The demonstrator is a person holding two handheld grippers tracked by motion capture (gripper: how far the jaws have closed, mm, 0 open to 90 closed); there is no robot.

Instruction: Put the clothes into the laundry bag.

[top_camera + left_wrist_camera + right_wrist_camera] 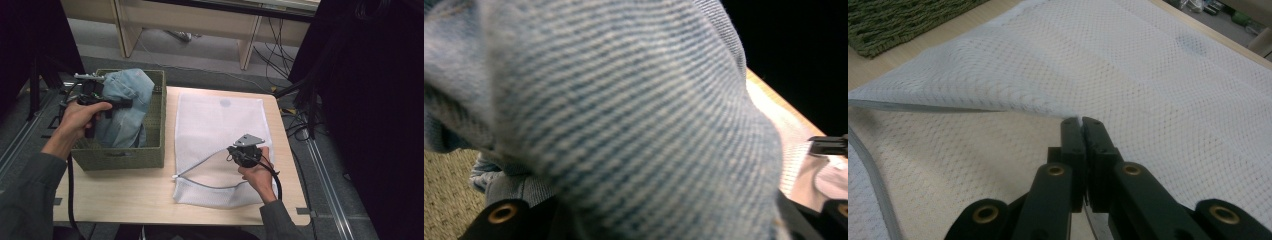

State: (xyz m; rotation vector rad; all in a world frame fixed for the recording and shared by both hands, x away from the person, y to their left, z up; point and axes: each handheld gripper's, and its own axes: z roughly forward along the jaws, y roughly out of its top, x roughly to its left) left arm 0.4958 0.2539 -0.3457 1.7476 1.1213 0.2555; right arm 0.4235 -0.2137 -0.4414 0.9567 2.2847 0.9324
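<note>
A light-blue denim garment [125, 102] hangs bunched over the green woven basket [150, 150] at the table's left. My left gripper [112, 103] is shut on the denim and holds it above the basket; in the left gripper view the denim [624, 115] covers the jaws. A white mesh laundry bag [220, 125] lies flat on the table to the right. My right gripper [1081, 122] is shut on the bag's upper layer at its open edge and lifts it, so the mouth gapes toward the basket. From above, the right gripper [235, 152] sits near the bag's front.
The basket stands at the wooden table's [125, 195] left edge. Its rim [903, 25] lies beyond the bag's mouth in the right gripper view. Cables [275, 180] trail from both grippers. Shelving legs and cords stand on the floor behind the table.
</note>
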